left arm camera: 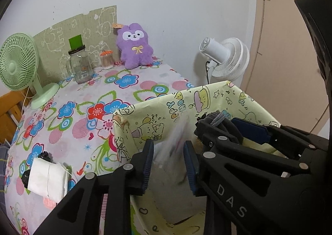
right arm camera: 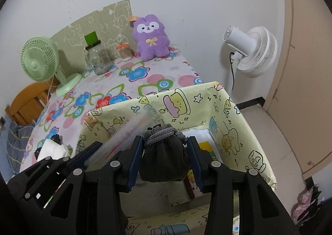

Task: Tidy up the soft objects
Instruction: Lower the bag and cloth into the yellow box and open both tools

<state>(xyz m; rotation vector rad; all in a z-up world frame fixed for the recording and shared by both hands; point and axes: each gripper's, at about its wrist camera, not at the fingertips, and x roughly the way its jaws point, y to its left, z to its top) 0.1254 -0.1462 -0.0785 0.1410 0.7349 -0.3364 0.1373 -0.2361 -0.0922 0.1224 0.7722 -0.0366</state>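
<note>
A dark grey drawstring pouch [right arm camera: 164,162] hangs over the open cartoon-print box [right arm camera: 228,97], and my right gripper [right arm camera: 166,141] is shut on it. In the left wrist view, my left gripper [left arm camera: 168,147] is above the same box [left arm camera: 186,97] with its jaws apart. A blurred clear plastic packet [left arm camera: 170,151] is between its fingers, and the pads do not seem to press it. The right gripper [left arm camera: 234,129] with the pouch [left arm camera: 217,119] is just to its right. A purple plush [left arm camera: 133,46] sits at the back of the floral table. A white folded cloth [left arm camera: 47,176] lies near the table's left edge.
A green desk fan [left arm camera: 16,64], a glass jar [left arm camera: 79,64] and a cotton-swab pot [left arm camera: 106,59] stand along the back of the table [left arm camera: 128,81]. A white fan [right arm camera: 251,50] stands by the wall and a door [right arm camera: 300,68] is on the right. The box holds white and yellow items [right arm camera: 201,137].
</note>
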